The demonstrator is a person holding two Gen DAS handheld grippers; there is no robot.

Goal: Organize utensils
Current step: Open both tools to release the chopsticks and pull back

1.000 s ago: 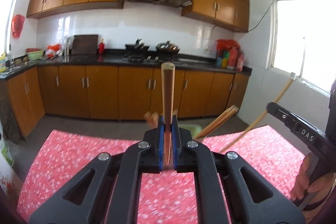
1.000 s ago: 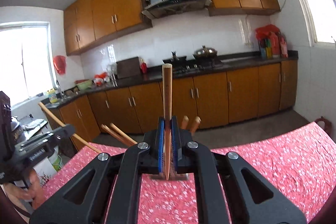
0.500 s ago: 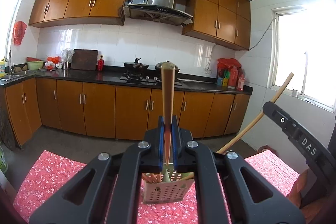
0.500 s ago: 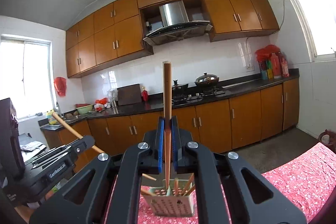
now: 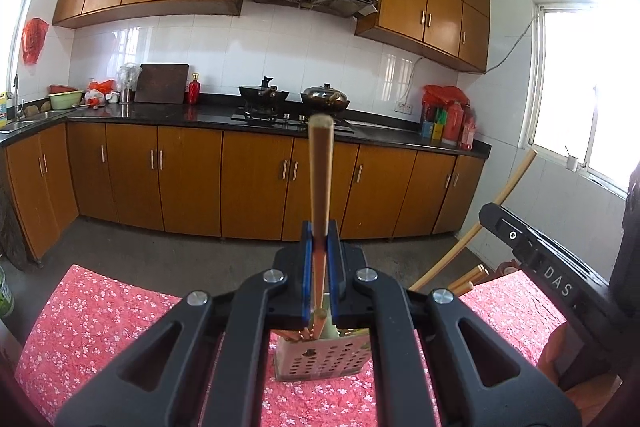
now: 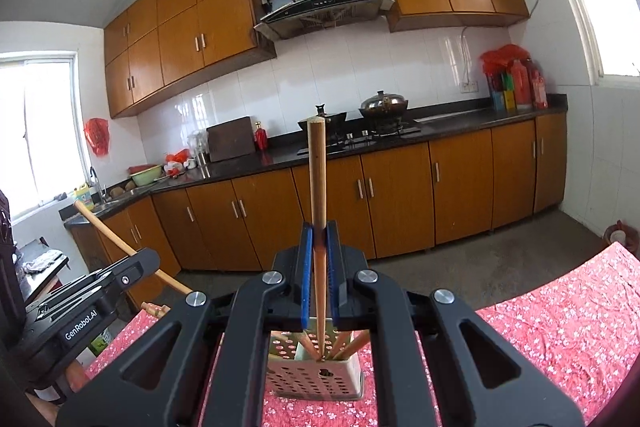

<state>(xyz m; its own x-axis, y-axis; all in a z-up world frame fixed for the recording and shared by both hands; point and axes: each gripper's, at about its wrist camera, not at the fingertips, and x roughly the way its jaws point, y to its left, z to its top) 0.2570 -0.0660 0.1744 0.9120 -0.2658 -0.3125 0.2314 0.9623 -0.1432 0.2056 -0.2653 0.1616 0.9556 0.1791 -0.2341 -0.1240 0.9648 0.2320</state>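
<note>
My left gripper (image 5: 319,247) is shut on a wooden chopstick (image 5: 320,171) held upright, its lower tip inside the perforated utensil holder (image 5: 320,363). My right gripper (image 6: 319,247) is shut on another wooden chopstick (image 6: 317,179), also upright, its tip down in the same holder (image 6: 316,375) among several other chopsticks (image 6: 352,343). The holder stands on the red flowered tablecloth (image 6: 560,311). The right gripper shows at the right of the left wrist view (image 5: 532,259); the left gripper shows at the left of the right wrist view (image 6: 92,299).
The tablecloth (image 5: 92,315) ends at the far table edge just beyond the holder. Behind it are a grey floor (image 5: 168,251), brown kitchen cabinets (image 5: 188,179) and a dark counter with pans (image 6: 384,105).
Both grippers have tilted up and lowered toward the holder, which now shows below the fingers. Each chopstick's tip has gone down into the holder.
</note>
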